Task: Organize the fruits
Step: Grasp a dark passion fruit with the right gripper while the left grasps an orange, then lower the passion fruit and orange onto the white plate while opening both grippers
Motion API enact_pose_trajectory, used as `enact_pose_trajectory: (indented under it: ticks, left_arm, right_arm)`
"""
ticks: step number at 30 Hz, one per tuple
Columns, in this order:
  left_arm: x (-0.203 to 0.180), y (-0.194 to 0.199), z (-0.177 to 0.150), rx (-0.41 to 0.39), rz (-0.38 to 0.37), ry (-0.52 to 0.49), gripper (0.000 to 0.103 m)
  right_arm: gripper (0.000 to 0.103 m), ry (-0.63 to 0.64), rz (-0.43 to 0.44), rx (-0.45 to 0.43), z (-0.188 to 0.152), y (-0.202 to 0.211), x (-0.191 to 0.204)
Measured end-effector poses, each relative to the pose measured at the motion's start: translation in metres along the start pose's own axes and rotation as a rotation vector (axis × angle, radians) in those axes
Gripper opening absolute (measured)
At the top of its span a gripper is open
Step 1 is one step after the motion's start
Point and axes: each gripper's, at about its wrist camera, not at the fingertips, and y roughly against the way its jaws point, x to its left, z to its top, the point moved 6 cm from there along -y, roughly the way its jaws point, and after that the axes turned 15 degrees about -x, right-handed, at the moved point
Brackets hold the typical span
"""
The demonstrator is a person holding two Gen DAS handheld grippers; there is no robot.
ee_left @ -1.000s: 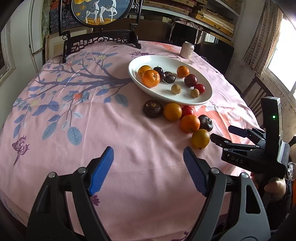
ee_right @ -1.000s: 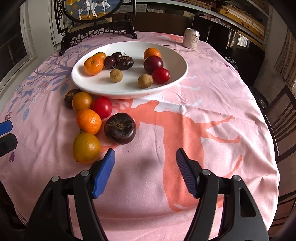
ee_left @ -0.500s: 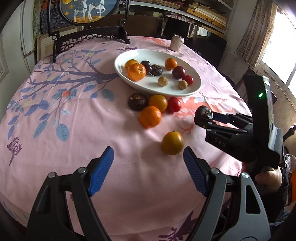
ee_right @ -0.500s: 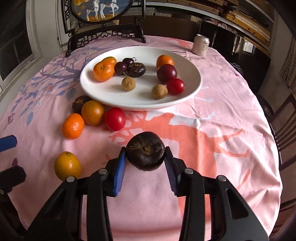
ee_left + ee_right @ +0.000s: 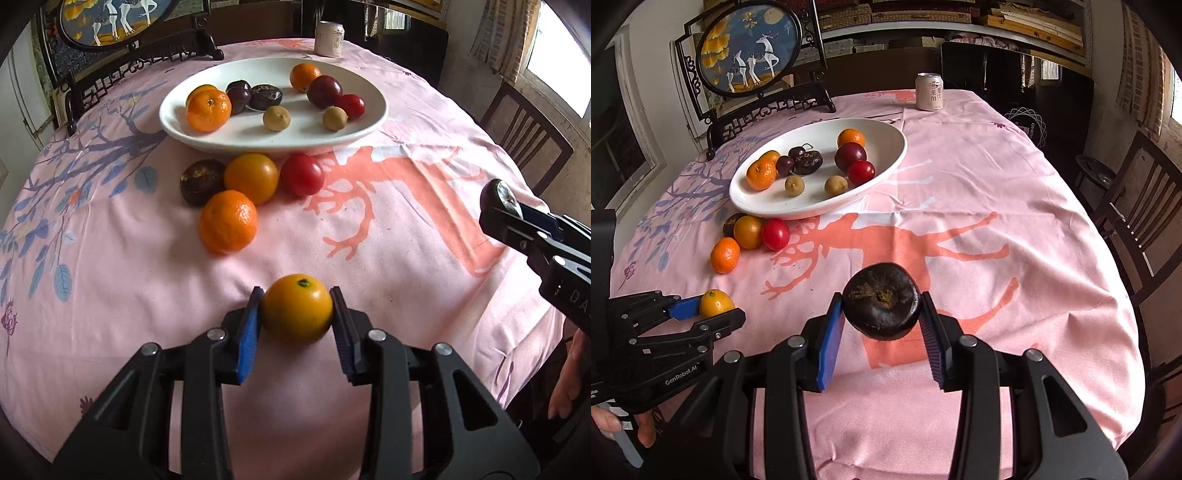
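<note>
My left gripper is low over the pink tablecloth, its jaws closing with both blue pads touching a yellow-orange fruit that rests on the cloth. My right gripper is shut on a dark brown round fruit and holds it above the table. Beyond them, a white oval plate carries several fruits. In front of the plate lie a mandarin, an orange fruit, a red fruit and a dark brown fruit.
A drinks can stands at the table's far edge, and a framed deer screen at the far left. A wooden chair is on the right. The cloth hangs over the near edge.
My left gripper dropped forward onto the yellow-orange fruit and its jaws came together around it. My right gripper closed on the dark brown fruit and lifted it off the cloth.
</note>
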Motion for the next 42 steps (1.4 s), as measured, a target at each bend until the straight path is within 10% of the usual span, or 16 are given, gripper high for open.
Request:
enact_pose_trajectory:
  ticks: [24,42]
  left_arm:
    - [0.038,0.018,0.057,-0.085,-0.003,0.056,0.036]
    - [0.066,-0.139,0.199,-0.002,0.116,0.042,0.037]
  right_arm:
    - [0.041,0.080,0.078,-0.011,0.042,-0.027,0.041]
    - [0.041,0.091,-0.095,0.006,0.126,-0.169,0.008]
